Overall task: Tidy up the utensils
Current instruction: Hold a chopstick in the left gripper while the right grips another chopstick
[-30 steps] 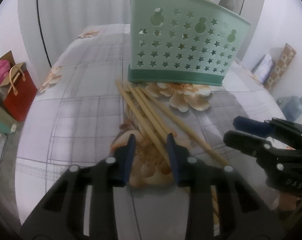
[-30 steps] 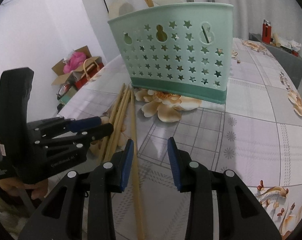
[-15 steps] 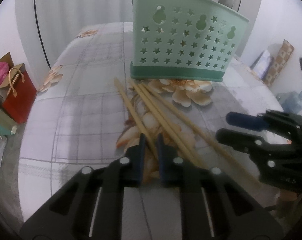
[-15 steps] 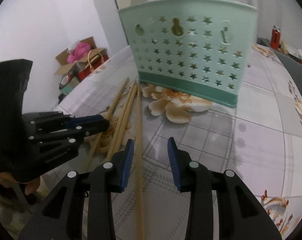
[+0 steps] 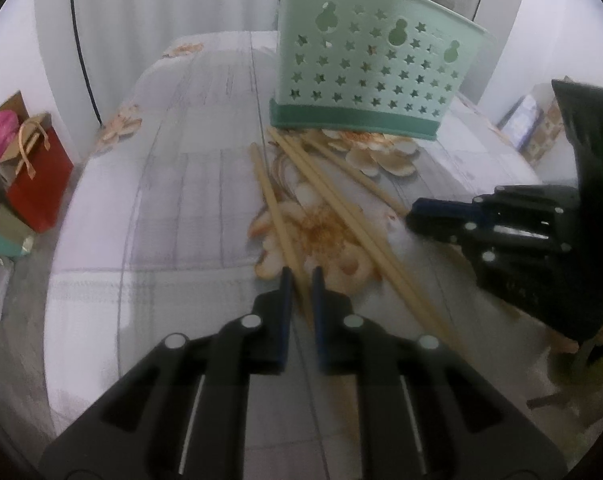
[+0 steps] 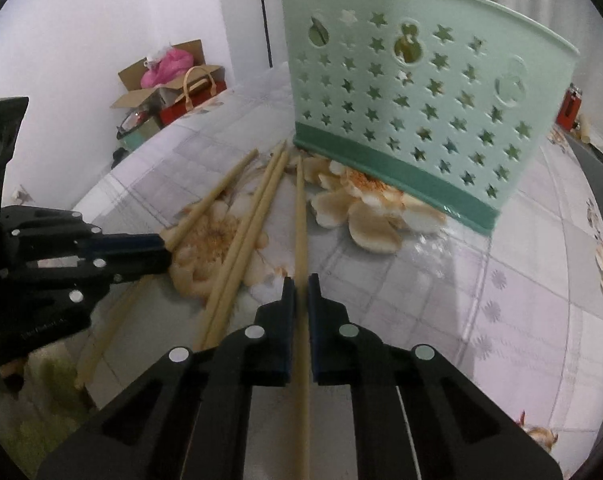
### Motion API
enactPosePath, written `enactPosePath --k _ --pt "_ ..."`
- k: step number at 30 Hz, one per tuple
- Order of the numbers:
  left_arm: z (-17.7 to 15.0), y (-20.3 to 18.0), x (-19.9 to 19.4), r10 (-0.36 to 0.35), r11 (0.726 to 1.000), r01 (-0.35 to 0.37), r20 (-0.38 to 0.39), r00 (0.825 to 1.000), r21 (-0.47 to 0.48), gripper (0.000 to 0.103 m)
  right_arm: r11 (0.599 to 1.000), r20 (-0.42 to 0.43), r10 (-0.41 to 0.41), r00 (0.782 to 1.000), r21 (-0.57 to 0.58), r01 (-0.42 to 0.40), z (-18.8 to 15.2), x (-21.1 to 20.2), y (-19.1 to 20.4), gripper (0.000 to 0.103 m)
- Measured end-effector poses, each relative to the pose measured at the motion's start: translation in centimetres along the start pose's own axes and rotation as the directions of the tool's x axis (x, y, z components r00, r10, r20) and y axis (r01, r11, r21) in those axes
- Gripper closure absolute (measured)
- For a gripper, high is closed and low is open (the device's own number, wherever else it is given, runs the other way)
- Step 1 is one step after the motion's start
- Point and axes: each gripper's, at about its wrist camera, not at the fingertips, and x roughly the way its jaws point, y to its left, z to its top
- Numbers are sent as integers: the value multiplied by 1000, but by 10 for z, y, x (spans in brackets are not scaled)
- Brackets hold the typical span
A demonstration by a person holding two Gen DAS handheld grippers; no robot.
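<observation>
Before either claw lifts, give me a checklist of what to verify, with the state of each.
1. Left claw shut on a chopstick: ok.
2. Right claw shut on its own chopstick: ok.
3. Each claw holds one stick only, the loose pair lying apart: ok.
4. Holder upright on the table: ok.
5. Free slot in the holder: cannot tell, top out of view.
6. Claws clear of each other: ok.
</observation>
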Motion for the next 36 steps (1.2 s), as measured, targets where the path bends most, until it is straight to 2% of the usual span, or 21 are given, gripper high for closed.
enactPosePath --k 4,6,7,12,14,18,20,23,36 --pt "-4 2 -4 -30 999 29 -28 999 -32 91 999 -27 -12 1000 32 12 -17 -16 -7 96" --pt "-4 0 -6 -44 998 42 -30 999 -43 76 998 -48 -12 999 54 15 -24 -22 -10 96" --pt "-3 -1 -6 -46 998 45 -28 999 -44 75 998 -59 -4 998 63 8 -27 -24 -12 96" --pt "6 -6 3 21 1000 -20 -22 1000 5 75 998 -81 -11 997 65 16 -25 -22 -11 94" --pt "10 -5 7 49 999 -49 -17 999 14 75 998 -76 -25 997 54 29 -20 -18 -10 85" --pt "19 -3 15 129 990 -129 4 992 48 84 999 -46 -39 998 35 41 -6 -6 -5 85" --pt "21 -2 16 137 989 -138 6 990 47 86 998 -43 -49 998 33 50 -2 -4 -5 86" --pt "22 -3 16 143 989 -143 8 990 45 88 997 -40 -44 998 56 47 3 -1 -7 96" --pt "21 -3 17 146 988 -147 13 989 48 89 994 -31 -53 998 92 56 -1 -4 -9 96"
